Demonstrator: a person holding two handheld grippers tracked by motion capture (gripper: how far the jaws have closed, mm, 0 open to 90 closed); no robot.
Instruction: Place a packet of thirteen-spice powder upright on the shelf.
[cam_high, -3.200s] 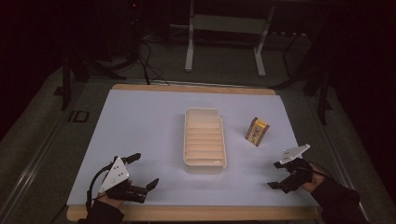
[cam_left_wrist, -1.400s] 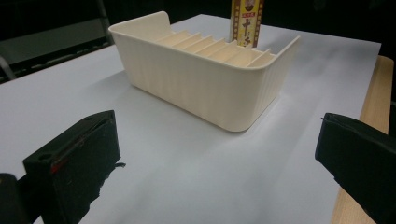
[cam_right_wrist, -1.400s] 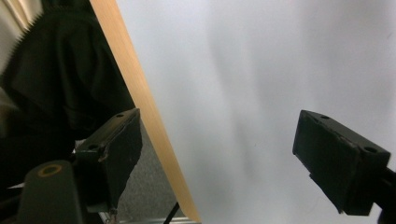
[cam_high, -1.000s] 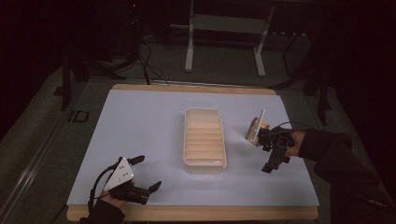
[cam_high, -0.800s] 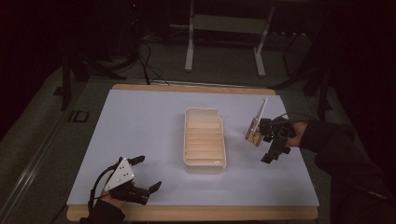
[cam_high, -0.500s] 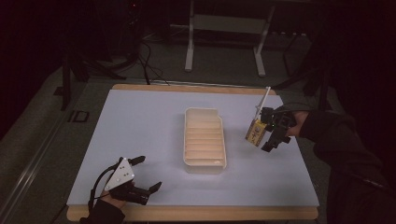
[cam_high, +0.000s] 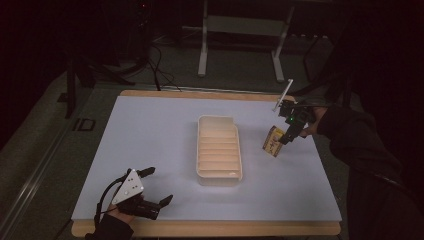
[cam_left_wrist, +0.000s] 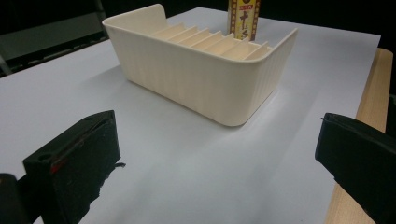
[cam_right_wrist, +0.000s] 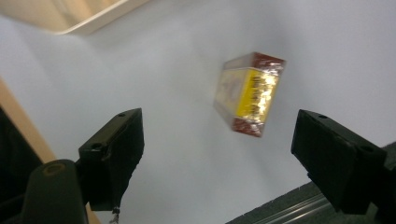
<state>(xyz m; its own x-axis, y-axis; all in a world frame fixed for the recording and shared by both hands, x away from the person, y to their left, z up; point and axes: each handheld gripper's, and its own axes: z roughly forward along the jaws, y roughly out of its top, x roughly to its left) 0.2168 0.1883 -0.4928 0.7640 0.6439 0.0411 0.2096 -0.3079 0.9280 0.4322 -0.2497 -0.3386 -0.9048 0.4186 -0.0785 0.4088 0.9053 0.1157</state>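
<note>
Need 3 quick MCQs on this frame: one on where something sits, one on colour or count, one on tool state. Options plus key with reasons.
1. Where does the small yellow and red packet lie?
A. inside the tray
B. on the white table, to the right of the tray
C. at the table's near left corner

2. What colour is the ribbed rectangular plastic tray?
A. cream
B. blue
C. black

3. How does the right tool stand?
A. shut on the packet
B. shut on nothing
C. open, packet between the jaws' line but not gripped

Key:
1 B: the high view shows the packet on bare tabletop right of the tray.
2 A: the left gripper view shows its cream walls and ribs.
3 C: the right gripper view shows both black jaws wide apart, with the packet beyond them and clear table on either side of it.
</note>
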